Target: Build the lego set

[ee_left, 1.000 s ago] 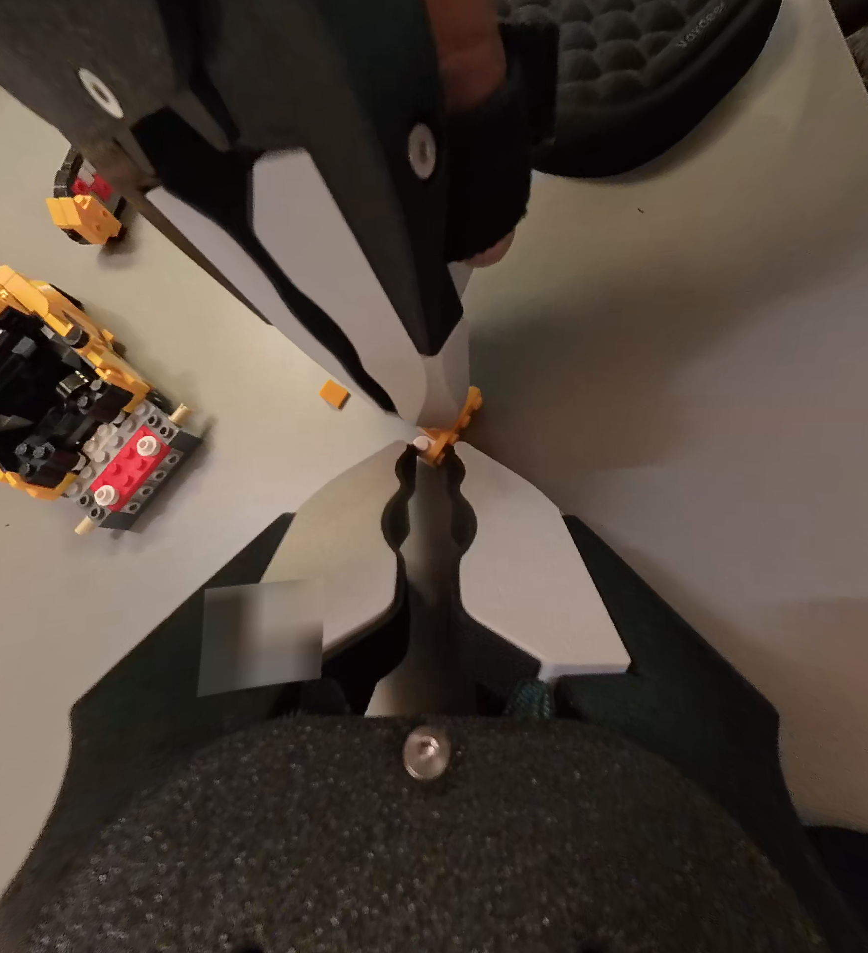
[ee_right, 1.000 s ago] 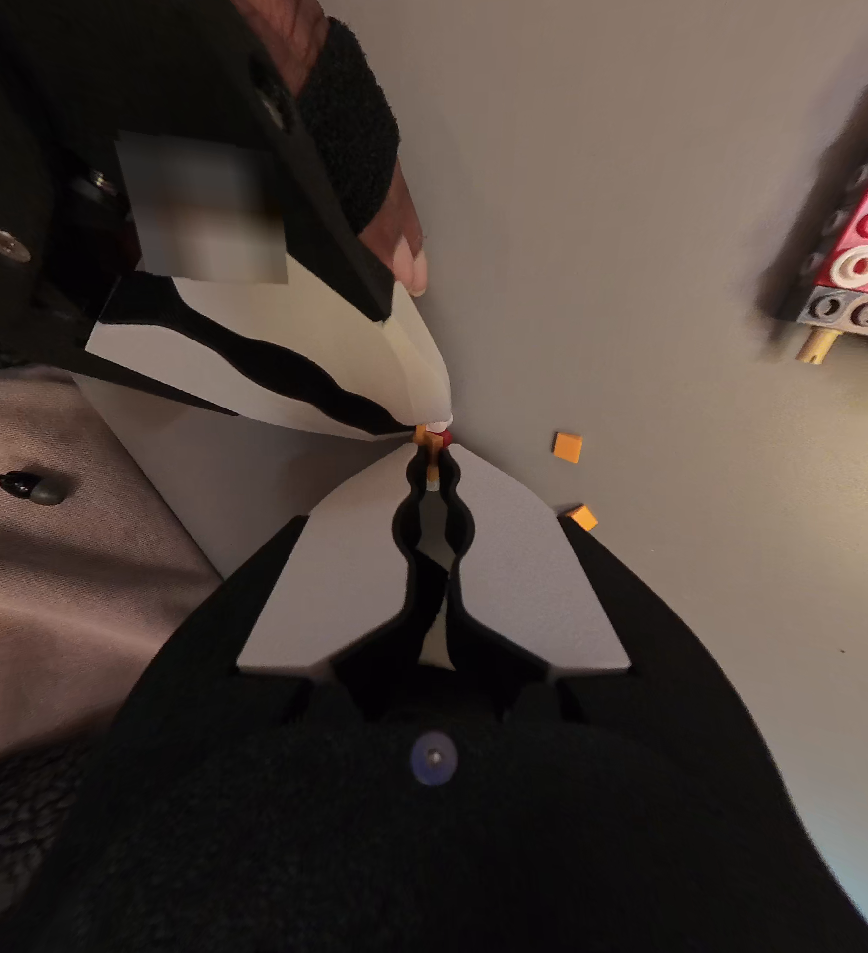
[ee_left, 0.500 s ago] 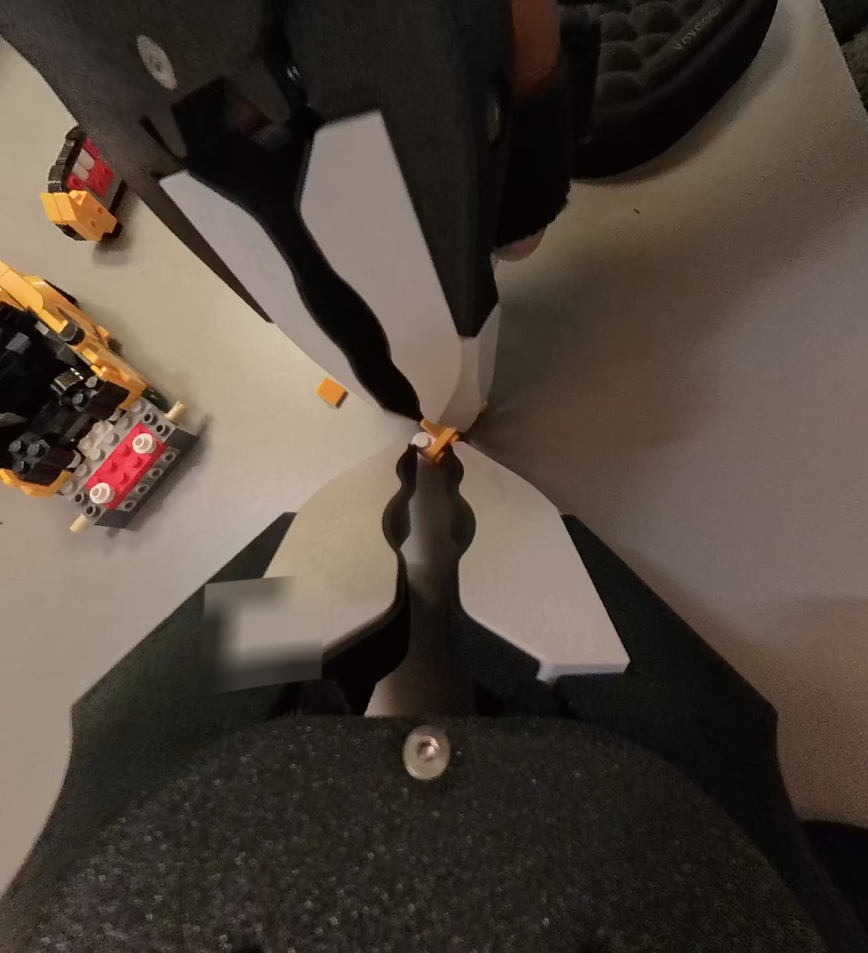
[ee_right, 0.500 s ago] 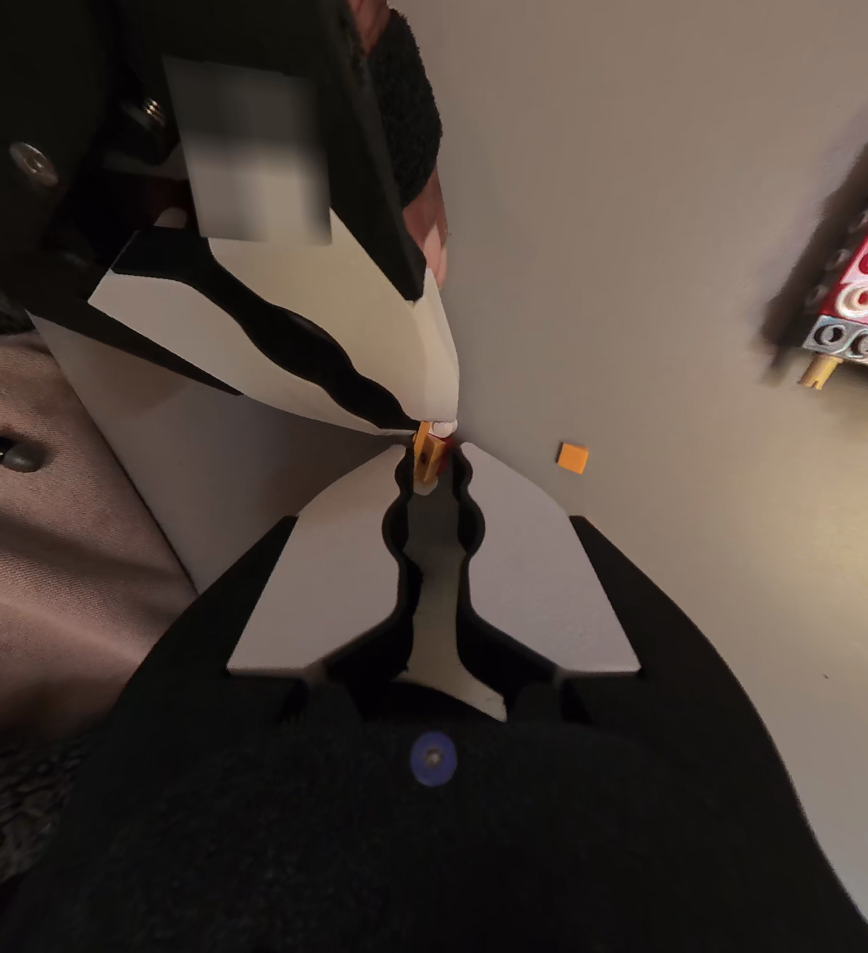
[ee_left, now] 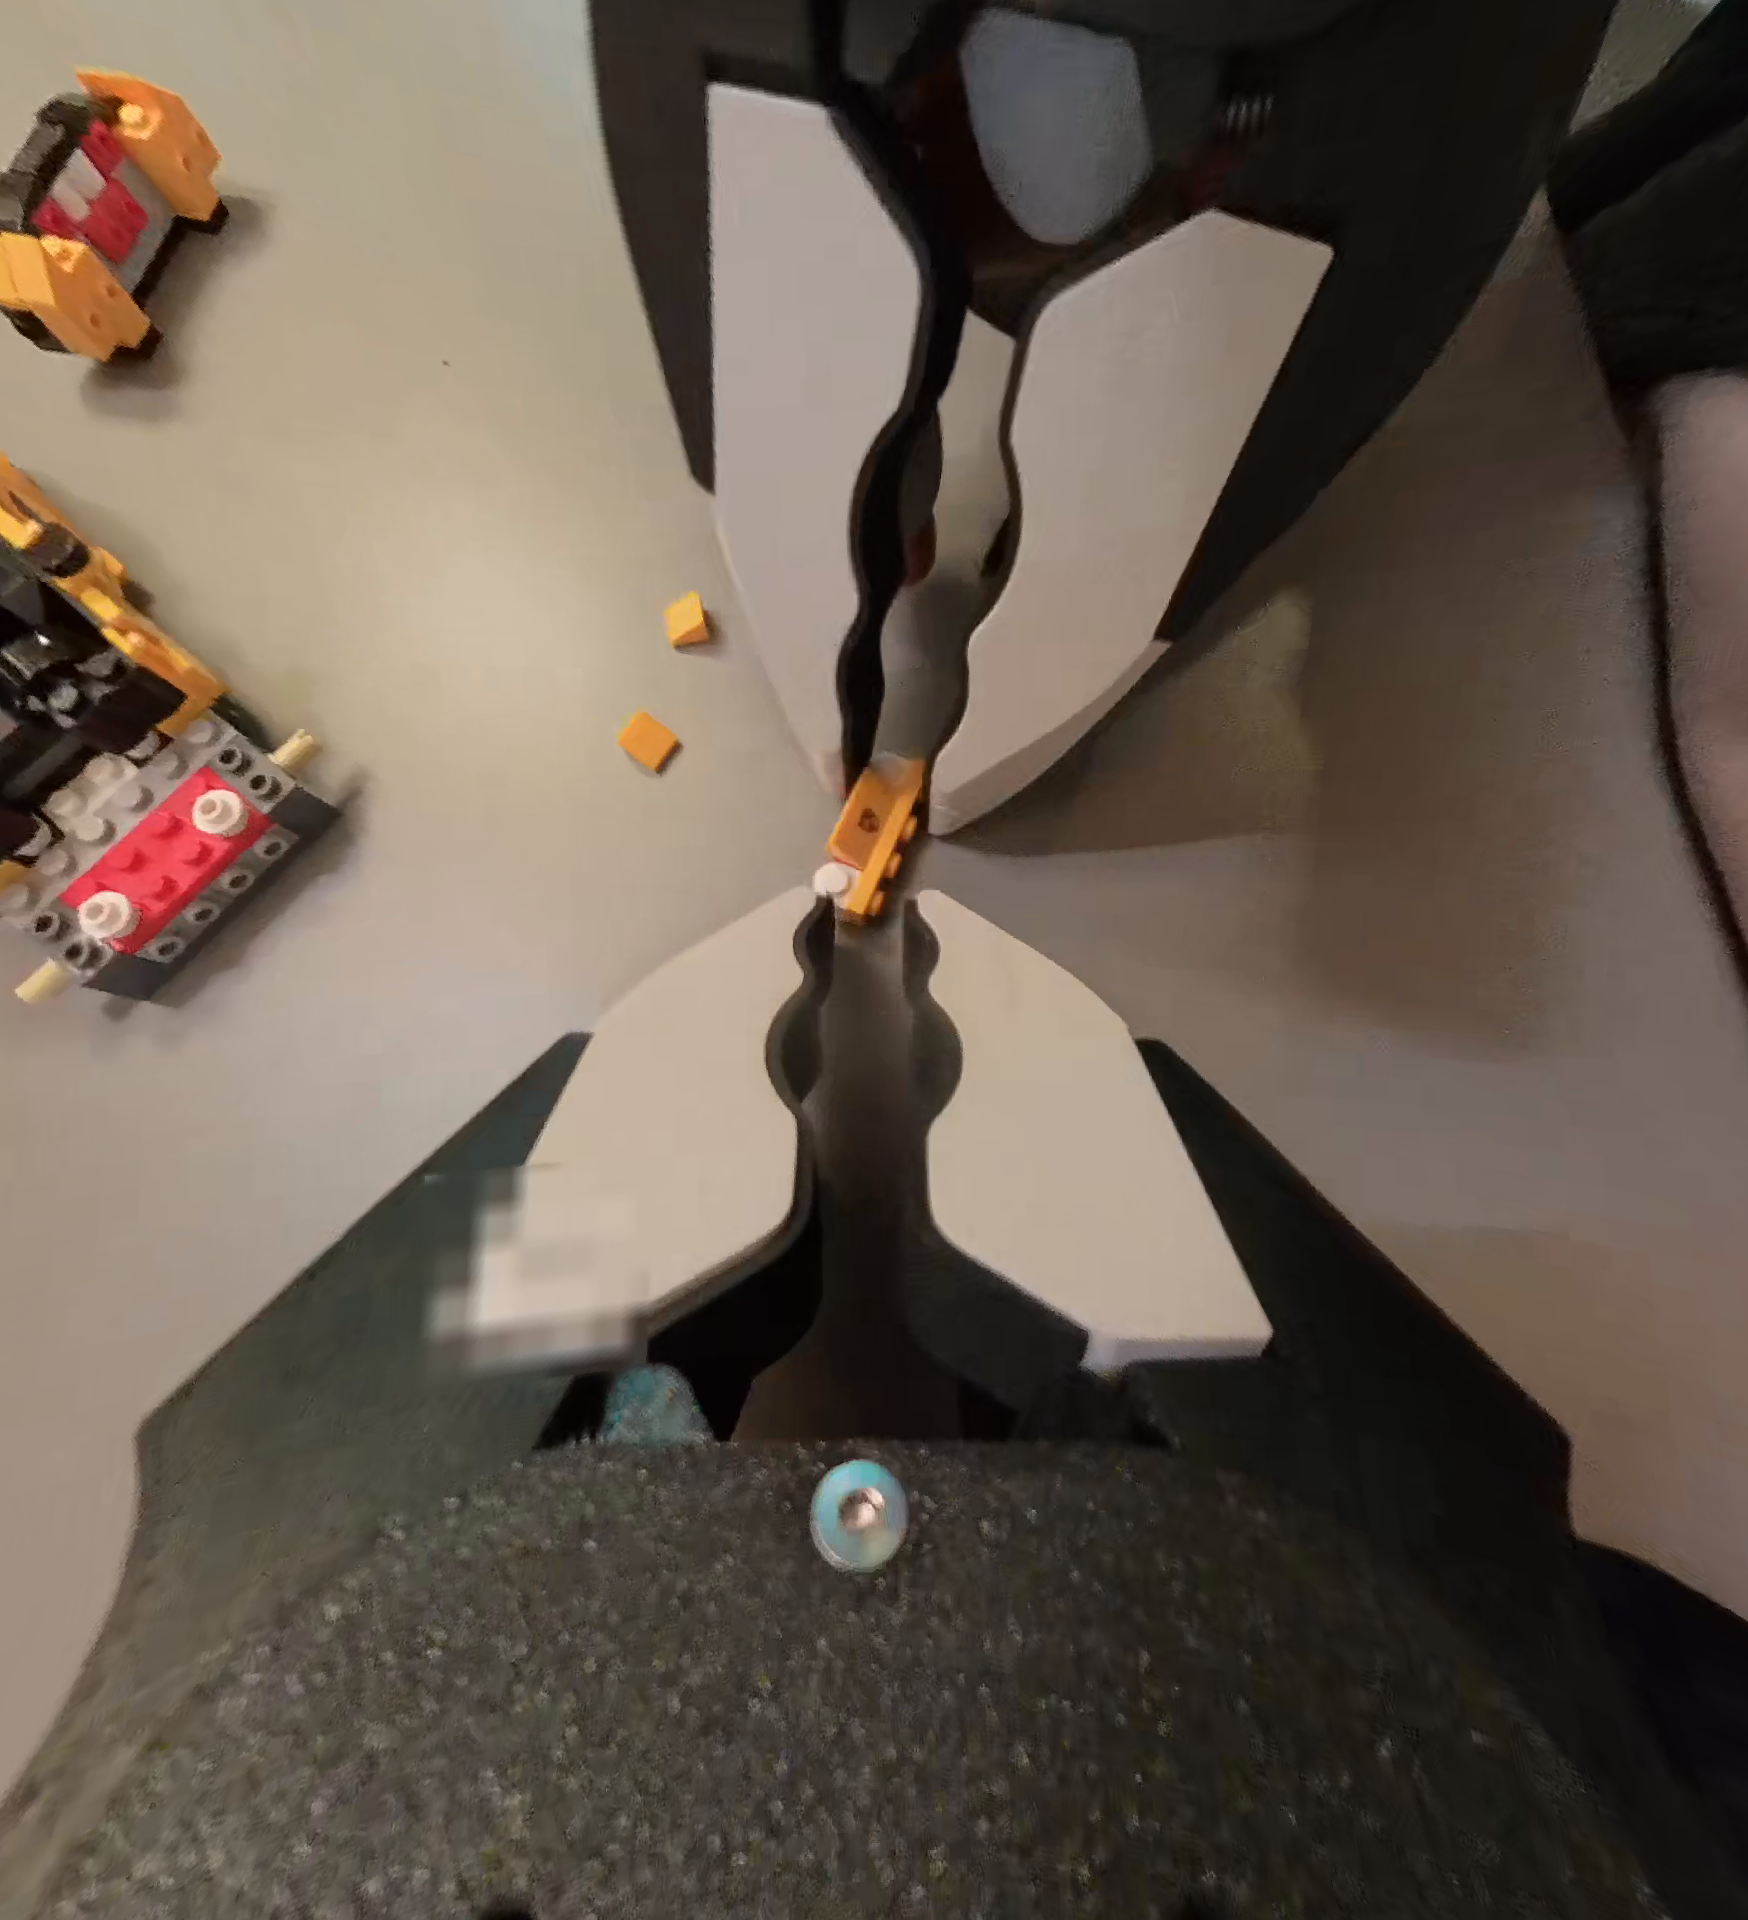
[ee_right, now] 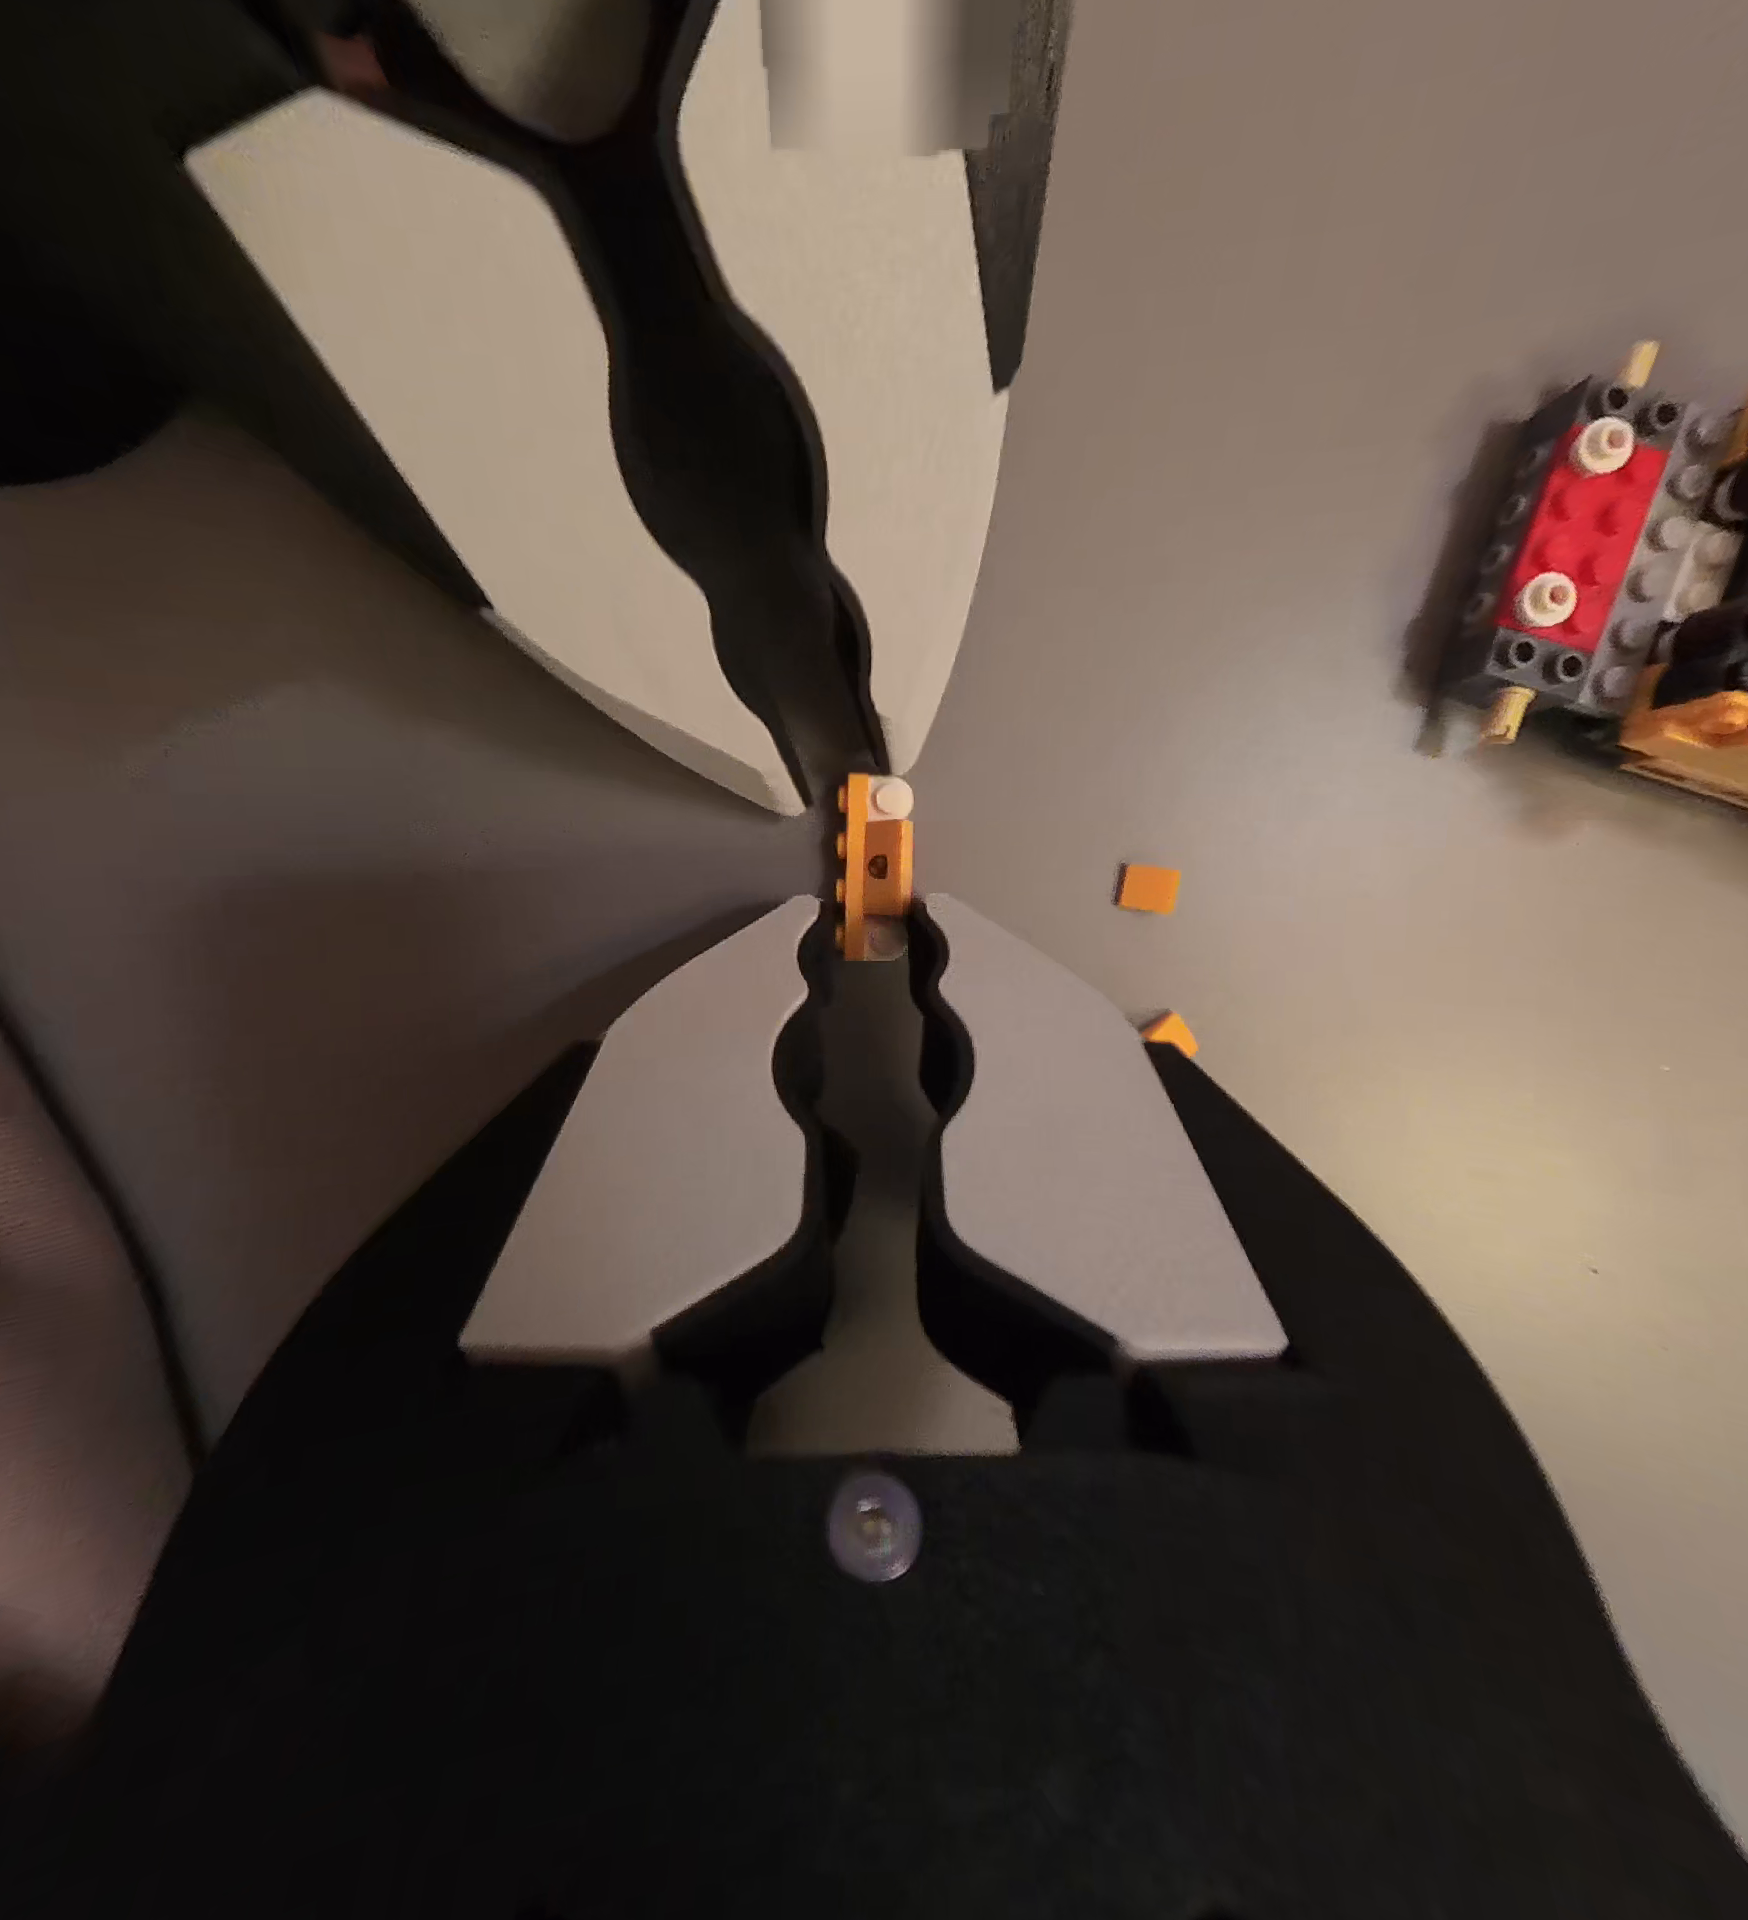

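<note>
Left wrist view: a small orange studded lego plate assembly point(ee_left: 875, 836) is pinched end to end between the left gripper point(ee_left: 868, 914) and right gripper point(ee_left: 885, 774). Pressing home is judged next; the yellow-black lego car point(ee_left: 59, 727) lies at nine o'clock.

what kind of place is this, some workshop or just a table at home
Probably a plain tabletop set up for toy building, home or lab I cannot tell. A half-built yellow and black lego car lies on it with loose orange tiles, and each hand-held gripper pinches one small orange assembly.
</note>
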The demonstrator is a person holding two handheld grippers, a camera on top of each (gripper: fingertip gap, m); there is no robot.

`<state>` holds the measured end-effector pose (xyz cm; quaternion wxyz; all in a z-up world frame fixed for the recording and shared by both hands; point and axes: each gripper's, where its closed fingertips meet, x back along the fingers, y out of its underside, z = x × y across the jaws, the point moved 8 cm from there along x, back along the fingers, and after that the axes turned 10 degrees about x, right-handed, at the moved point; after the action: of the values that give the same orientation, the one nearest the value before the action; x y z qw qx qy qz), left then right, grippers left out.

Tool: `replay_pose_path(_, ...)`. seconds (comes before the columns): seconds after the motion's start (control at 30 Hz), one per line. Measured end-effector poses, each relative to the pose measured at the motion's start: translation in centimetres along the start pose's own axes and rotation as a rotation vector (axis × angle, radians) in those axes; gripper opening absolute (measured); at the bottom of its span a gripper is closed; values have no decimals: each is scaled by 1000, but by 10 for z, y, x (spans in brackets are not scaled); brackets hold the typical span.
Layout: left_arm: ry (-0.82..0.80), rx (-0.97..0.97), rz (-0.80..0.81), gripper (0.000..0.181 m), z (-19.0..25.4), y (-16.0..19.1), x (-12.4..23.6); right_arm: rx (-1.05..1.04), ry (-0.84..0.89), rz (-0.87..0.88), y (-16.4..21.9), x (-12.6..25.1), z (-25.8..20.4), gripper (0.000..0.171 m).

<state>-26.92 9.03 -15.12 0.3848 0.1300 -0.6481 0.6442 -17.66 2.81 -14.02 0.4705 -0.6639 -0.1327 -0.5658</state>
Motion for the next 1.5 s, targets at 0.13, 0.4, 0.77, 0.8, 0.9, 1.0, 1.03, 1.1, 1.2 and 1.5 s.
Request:
replay_pose_path(0.13, 57, 82, 31, 14, -9, 3, 10, 167, 112, 79, 8, 3, 0, 13)
replay_pose_path(0.4, 188, 197, 204, 25, -9, -9, 21, 707, 615, 291, 6, 26, -9, 13)
replay_pose_path(0.77, 139, 190, 290, 11, -8, -17, 26, 903, 728, 287, -2, 23, -14, 13)
replay_pose_path(0.8, 138, 194, 290, 11, -8, -16, 26, 901, 730, 287, -2, 23, -13, 13)
replay_pose_path(0.9, 133, 206, 289, 10, -10, -16, 26, 871, 717, 292, -3, 23, -12, 13)
replay_pose_path(1.0, 129, 199, 286, 8, -10, -16, 26, 757, 606, 327, -5, 27, -9, 20)
replay_pose_path(1.03, 130, 194, 283, 8, -10, -16, 26, 699, 543, 342, -5, 29, -7, 23)
replay_pose_path(1.1, 126, 186, 274, 8, -9, -15, 25, 576, 405, 376, -7, 34, -3, 26)
replay_pose_path(1.2, 90, 143, 262, 8, -7, -16, 24, 398, 190, 393, -11, 38, 7, 30)
replay_pose_path(1.5, -62, -98, 209, 8, 7, -17, 20, 324, -107, 318, -13, 29, 16, 18)
